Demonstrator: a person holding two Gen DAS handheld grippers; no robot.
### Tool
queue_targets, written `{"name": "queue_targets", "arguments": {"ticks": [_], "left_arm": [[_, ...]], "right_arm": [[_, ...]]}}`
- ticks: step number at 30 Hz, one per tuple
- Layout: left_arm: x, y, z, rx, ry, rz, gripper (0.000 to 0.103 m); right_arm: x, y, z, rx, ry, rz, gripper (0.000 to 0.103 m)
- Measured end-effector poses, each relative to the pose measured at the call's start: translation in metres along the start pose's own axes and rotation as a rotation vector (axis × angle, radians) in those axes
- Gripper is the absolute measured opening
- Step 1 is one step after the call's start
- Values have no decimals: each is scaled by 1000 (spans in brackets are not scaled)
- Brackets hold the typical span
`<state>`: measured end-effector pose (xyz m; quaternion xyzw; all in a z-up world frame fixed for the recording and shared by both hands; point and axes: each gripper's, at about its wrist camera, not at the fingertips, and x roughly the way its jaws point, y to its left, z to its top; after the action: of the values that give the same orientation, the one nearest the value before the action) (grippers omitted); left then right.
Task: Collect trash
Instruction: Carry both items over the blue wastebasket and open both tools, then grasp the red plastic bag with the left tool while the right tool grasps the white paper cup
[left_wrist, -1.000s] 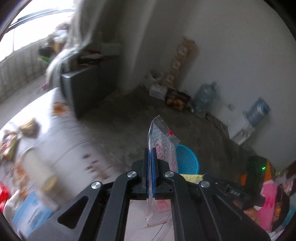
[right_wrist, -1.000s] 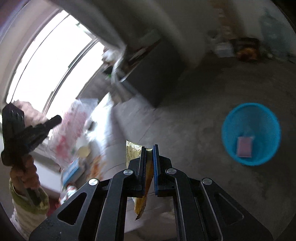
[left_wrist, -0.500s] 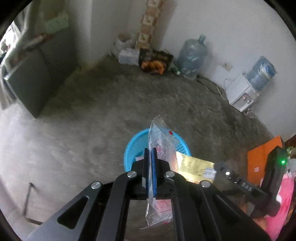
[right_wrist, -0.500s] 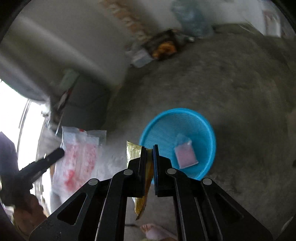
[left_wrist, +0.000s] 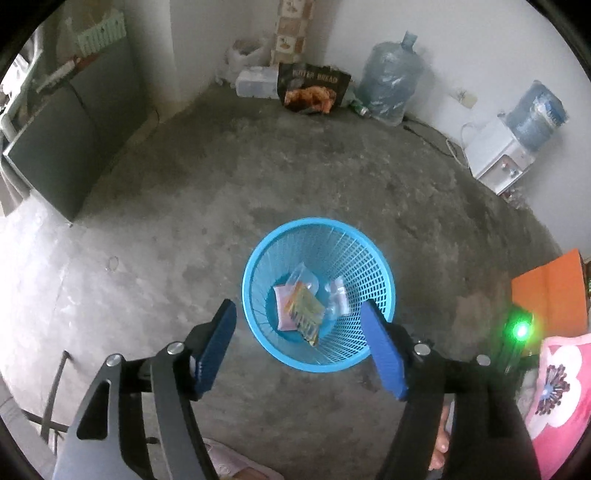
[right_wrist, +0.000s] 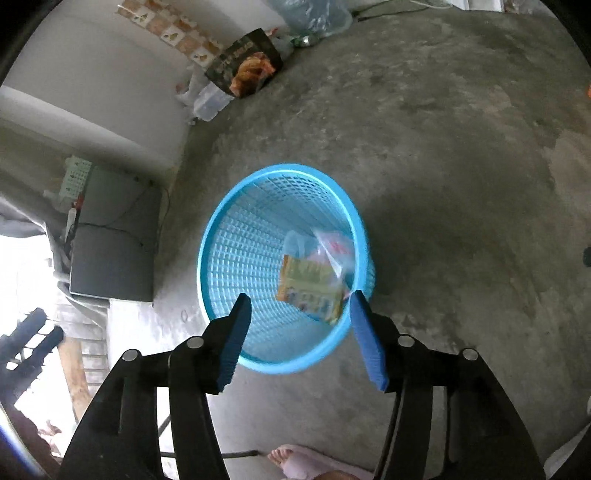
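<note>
Both grippers, left gripper (left_wrist: 298, 345) and right gripper (right_wrist: 300, 338), are opening with nothing between the fingers. The wrappers (left_wrist: 303, 309) sit in the blue basket (left_wrist: 373, 269) just past the fingertips. That drop looks done; can't tell what trash remains.

The left gripper (left_wrist: 297, 343) and the right gripper (right_wrist: 299, 338) are built of black angular arms with cut-out openings, joined by round silver screws. Ribbed blue pads are fitted inside the jaws. A pink flowered garment (left_wrist: 557, 384) is worn by the person.
</note>
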<state>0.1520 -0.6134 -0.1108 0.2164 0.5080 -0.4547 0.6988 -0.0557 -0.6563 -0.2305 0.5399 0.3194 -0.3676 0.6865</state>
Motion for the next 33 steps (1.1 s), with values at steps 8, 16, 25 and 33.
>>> {"name": "queue_targets", "arguments": {"ticks": [8, 16, 25, 33], "left_arm": [[-92, 2, -12, -16, -45, -13, 74], [-207, 42, -81, -97, -71, -73, 76], [-376, 152, -232, -294, -336, 62, 80], [-505, 265, -403, -699, -587, 336, 83]], "right_arm": [[-63, 13, -30, -91, -79, 27, 70], [-124, 84, -74, -343, -77, 119, 79], [-186, 180, -142, -627, -33, 273, 84], [-171, 281, -210, -843, 149, 416, 86]]}}
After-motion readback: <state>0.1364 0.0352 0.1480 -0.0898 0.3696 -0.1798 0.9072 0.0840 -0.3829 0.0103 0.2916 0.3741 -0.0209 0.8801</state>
